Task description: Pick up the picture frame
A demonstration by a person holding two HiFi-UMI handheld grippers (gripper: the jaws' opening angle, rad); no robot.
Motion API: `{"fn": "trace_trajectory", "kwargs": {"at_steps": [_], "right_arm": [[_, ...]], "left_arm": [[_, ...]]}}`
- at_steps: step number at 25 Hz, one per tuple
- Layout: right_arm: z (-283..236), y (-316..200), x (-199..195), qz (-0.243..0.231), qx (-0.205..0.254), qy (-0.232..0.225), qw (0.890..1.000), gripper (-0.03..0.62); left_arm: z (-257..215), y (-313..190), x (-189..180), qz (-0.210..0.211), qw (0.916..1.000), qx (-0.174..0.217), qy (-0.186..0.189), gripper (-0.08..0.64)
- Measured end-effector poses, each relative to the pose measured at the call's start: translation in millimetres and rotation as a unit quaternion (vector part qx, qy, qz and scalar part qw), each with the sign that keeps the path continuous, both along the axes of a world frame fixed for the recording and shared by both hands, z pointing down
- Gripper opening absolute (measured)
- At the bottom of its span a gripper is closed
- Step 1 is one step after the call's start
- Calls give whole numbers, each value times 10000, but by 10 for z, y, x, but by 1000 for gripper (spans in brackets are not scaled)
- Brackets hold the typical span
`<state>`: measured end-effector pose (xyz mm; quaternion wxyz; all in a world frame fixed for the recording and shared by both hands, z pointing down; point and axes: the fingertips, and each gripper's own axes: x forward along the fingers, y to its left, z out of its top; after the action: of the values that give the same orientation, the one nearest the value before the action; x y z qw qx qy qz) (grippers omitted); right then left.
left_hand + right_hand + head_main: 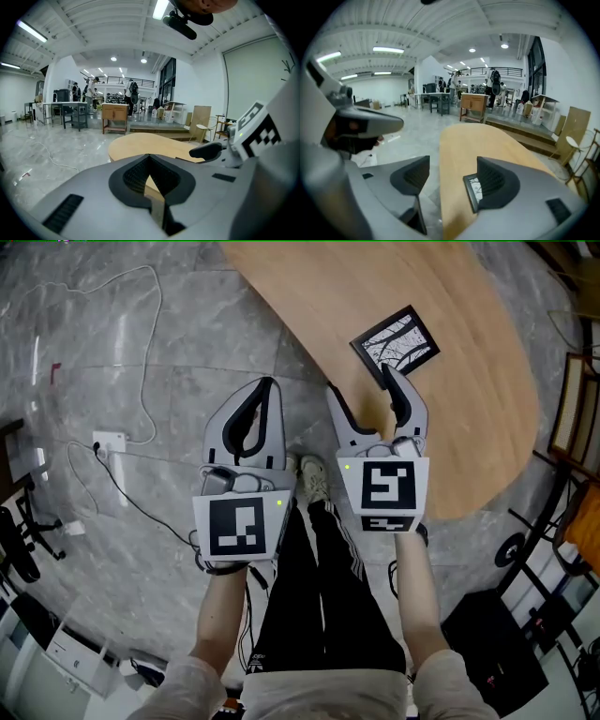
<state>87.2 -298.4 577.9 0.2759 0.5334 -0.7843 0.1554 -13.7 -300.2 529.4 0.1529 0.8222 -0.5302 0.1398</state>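
Right gripper [361, 382] spread wide and empty above the wooden table [450, 296], picture frame [396, 343] flat by its right tip, maybe touching, my left gripper [270, 385] closed on nothing.

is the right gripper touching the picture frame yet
Cannot tell. In both the head view and the right gripper view, one open jaw of the right gripper overlaps a corner of the picture frame, hiding any gap or contact.

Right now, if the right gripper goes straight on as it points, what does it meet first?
Probably the picture frame on the wooden table, just ahead of the right gripper; depth is uncertain.
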Motion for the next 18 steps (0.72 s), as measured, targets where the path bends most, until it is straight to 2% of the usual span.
{"fn": "trace_trajectory", "kwargs": {"at_steps": [3, 5, 12, 18], "right_arm": [[406, -83, 126, -161, -368, 715, 9966, 345], [656, -112, 181, -257, -730, 897, 9930, 359], [1259, -63, 225, -434, -1906, 505, 9794, 400], [1448, -51, 255, -554, -2080, 760, 9736, 439]], "left_arm": [[86, 61, -46, -27, 10000, -79, -35, -2], [145, 105, -71, -31, 9999, -131, -65, -2], [302, 227, -183, -111, 9993, -329, -114, -2], [363, 242, -285, -173, 9990, -412, -91, -2]]}}
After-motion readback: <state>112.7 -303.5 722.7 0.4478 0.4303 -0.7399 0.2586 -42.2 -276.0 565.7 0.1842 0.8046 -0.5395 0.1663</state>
